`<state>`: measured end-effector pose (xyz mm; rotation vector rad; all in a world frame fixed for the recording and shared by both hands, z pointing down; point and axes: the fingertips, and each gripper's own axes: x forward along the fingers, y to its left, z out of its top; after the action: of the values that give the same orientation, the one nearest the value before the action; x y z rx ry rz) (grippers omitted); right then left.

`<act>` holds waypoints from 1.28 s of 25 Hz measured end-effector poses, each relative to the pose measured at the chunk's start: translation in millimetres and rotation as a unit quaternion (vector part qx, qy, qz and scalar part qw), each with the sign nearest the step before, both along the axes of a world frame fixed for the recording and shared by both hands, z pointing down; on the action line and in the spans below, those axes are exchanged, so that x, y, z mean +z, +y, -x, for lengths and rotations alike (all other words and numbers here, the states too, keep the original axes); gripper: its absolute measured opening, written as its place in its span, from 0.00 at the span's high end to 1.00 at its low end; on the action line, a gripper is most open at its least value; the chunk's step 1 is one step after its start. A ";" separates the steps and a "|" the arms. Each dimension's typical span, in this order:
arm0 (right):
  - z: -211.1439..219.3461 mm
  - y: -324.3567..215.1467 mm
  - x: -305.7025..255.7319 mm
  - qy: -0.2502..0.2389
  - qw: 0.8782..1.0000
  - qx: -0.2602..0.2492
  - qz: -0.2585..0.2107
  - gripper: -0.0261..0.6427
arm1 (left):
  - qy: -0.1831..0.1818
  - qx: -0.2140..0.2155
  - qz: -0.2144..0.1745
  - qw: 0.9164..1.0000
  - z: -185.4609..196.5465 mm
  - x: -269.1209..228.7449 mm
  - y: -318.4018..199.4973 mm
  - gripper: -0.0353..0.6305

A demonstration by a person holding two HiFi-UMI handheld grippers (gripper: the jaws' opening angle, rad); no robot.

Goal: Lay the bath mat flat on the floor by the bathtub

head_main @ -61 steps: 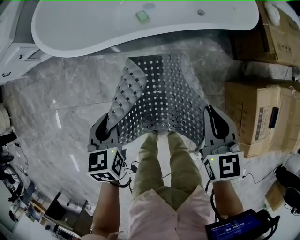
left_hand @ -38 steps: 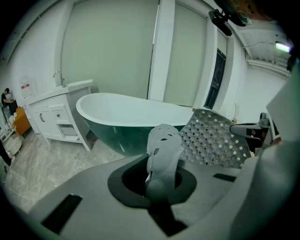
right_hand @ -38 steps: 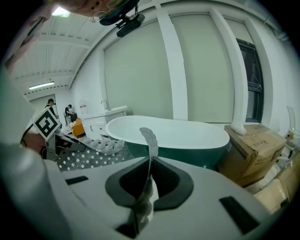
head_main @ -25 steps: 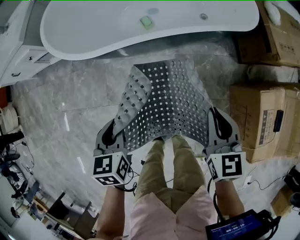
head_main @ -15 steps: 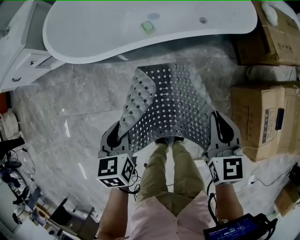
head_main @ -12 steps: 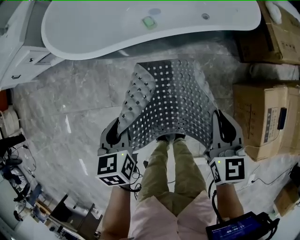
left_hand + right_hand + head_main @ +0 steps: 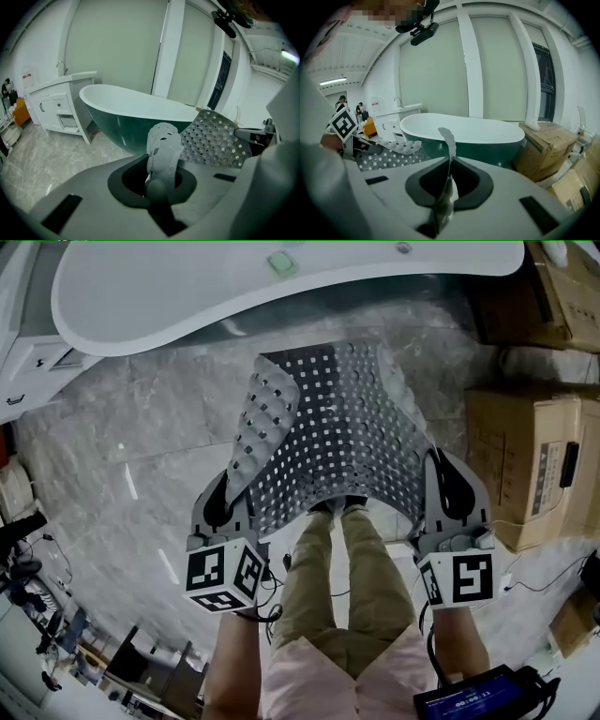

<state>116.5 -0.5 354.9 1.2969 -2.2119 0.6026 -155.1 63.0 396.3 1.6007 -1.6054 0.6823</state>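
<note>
Left gripper [image 7: 221, 506], right gripper [image 7: 444, 491] are clamping bath mat [image 7: 342, 427] corners, left edge curling. Floor [image 7: 141, 456] is lying open outside left fingers [image 7: 208, 514]; boxes [image 7: 525, 456] crowding right; bathtub [image 7: 187, 287] cut off ahead.

Cardboard boxes [image 7: 525, 460] stacked at right, white cabinet [image 7: 33, 357] at left, black device [image 7: 469, 699] with lit screen bottom right.

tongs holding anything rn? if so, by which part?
Yes, the bath mat. Left tongs are shut on its near left corner, which is folded over; right tongs are shut on its near right corner.
</note>
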 end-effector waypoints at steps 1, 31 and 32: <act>-0.3 0.8 2.0 0.000 1.000 0.002 0.001 0.92 | 0.002 -0.001 0.002 1.000 -0.8 3.1 1.1 0.89; 17.6 6.1 0.7 0.011 1.000 -0.010 0.002 0.92 | 0.033 -0.012 0.000 0.999 -4.6 18.8 1.3 0.89; 18.5 6.9 1.0 0.011 1.000 -0.010 0.002 0.92 | 0.034 -0.013 0.000 0.999 -4.4 20.0 2.0 0.89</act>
<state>97.9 6.4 355.9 1.2728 -2.2020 0.5819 -150.7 65.0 416.3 1.5847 -1.5745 0.6082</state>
